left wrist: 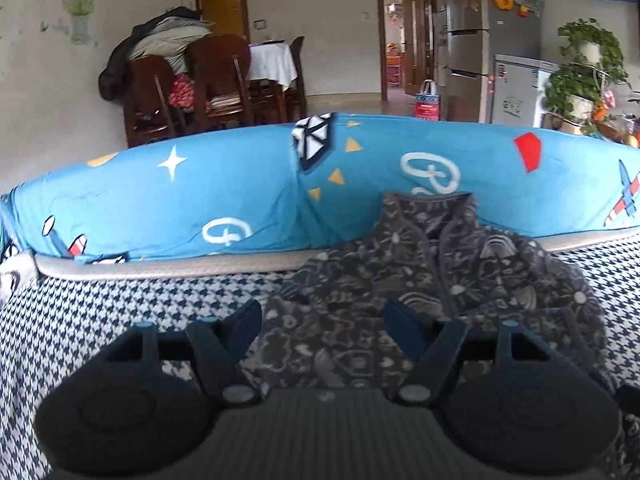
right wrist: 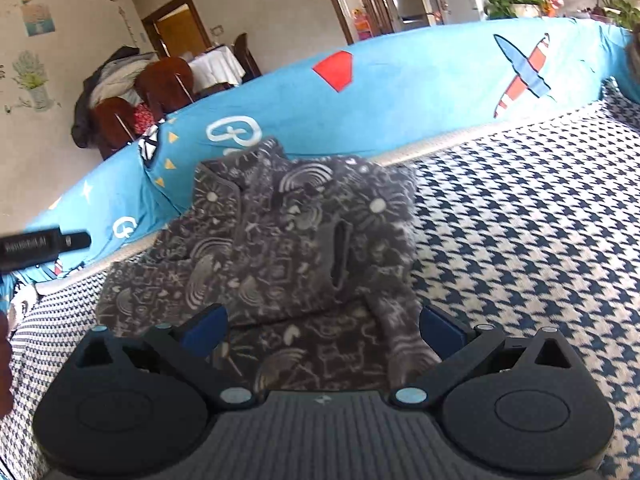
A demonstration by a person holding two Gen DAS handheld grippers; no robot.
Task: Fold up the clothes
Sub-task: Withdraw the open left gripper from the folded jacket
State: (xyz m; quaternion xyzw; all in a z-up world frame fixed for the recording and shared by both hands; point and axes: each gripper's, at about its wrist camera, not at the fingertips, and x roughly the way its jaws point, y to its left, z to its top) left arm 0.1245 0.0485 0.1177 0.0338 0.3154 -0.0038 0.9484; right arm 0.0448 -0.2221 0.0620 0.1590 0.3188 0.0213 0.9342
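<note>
A dark grey fleece jacket [left wrist: 420,292] with pale doodle prints lies on the houndstooth seat cover [left wrist: 120,312], its collar propped against the blue back cushion [left wrist: 200,188]. My left gripper [left wrist: 324,324] hovers open over the jacket's lower left part, nothing between its blue pads. In the right wrist view the jacket [right wrist: 280,232] lies partly folded, a pocket slit facing up. My right gripper [right wrist: 324,328] stands open over the jacket's near hem on the seat cover [right wrist: 520,240]. The left tool's black body [right wrist: 40,244] shows at the left edge.
The blue cartoon-print cushion [right wrist: 400,92] runs along the sofa's back. Behind it stand wooden chairs piled with clothes [left wrist: 168,52], a table with a white cloth [left wrist: 272,60], a fridge [left wrist: 468,40], potted plants [left wrist: 588,64] and an open doorway [left wrist: 404,36].
</note>
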